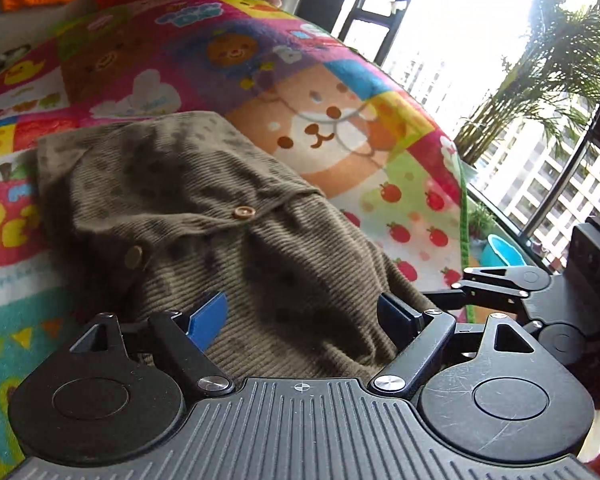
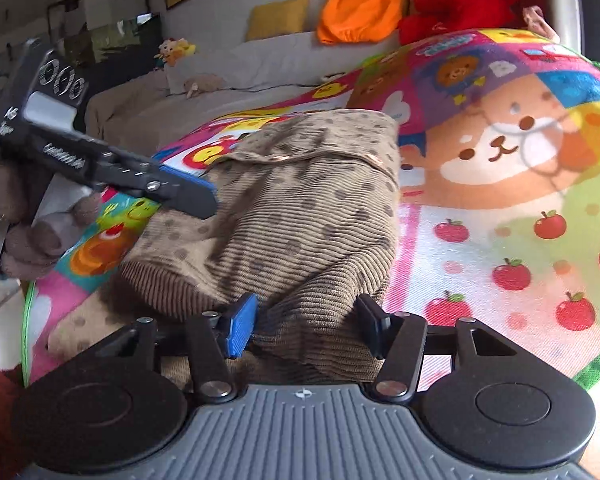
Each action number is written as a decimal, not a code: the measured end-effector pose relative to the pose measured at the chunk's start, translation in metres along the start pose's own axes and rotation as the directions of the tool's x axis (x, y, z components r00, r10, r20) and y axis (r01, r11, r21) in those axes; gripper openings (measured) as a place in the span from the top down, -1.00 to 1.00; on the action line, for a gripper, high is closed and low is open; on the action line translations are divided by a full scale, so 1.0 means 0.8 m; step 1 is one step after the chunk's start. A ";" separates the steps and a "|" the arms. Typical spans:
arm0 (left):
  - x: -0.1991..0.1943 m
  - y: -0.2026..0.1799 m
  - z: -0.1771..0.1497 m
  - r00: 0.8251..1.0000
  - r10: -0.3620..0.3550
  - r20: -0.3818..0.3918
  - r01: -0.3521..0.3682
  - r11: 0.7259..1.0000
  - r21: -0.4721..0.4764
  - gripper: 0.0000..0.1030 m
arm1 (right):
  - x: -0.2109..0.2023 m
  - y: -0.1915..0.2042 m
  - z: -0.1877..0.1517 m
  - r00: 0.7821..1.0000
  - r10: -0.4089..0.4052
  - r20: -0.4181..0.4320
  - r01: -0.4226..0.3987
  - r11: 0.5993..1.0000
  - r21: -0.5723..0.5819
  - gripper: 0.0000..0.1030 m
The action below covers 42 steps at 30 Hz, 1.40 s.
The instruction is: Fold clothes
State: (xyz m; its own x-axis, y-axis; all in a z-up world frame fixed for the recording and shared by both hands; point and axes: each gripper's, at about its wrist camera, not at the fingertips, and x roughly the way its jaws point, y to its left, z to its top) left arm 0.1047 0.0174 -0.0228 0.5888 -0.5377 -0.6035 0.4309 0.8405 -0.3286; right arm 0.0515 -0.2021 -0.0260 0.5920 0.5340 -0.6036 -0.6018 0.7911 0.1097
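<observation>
A brown ribbed cardigan with dark dots and wooden buttons point(image 1: 220, 224) lies folded into a bundle on a colourful cartoon blanket point(image 1: 340, 128). My left gripper point(image 1: 304, 316) is open, its jaws wide on either side of the cardigan's near edge, holding nothing. The cardigan point(image 2: 300, 216) also shows in the right wrist view. My right gripper point(image 2: 306, 326) is open, straddling the garment's near ribbed hem. The left gripper shows in the right wrist view point(image 2: 172, 188) over the cardigan's left side. The right gripper shows in the left wrist view point(image 1: 500, 284) at the right edge.
The blanket point(image 2: 500, 200) covers a bed or sofa. Orange point(image 2: 360, 4), red point(image 2: 468, 4) and yellow point(image 2: 278, 18) cushions lie at the back. A palm plant point(image 1: 552, 60) and large windows stand to the right in the left wrist view. A blue tub point(image 1: 500, 250) sits below.
</observation>
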 end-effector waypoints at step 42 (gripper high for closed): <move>0.042 0.180 0.140 0.988 0.084 0.127 -0.049 0.964 -0.262 -0.78 | 0.186 -0.147 0.187 0.999 -0.031 -0.042 0.040 0.973 0.229 -0.02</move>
State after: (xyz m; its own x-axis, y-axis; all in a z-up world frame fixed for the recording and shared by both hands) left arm 0.2628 0.1130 -0.0090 0.7052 -0.4689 -0.5318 0.2072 0.8536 -0.4779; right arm 0.2906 -0.1712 -0.0102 0.5873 0.4964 -0.6393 -0.4391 0.8589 0.2636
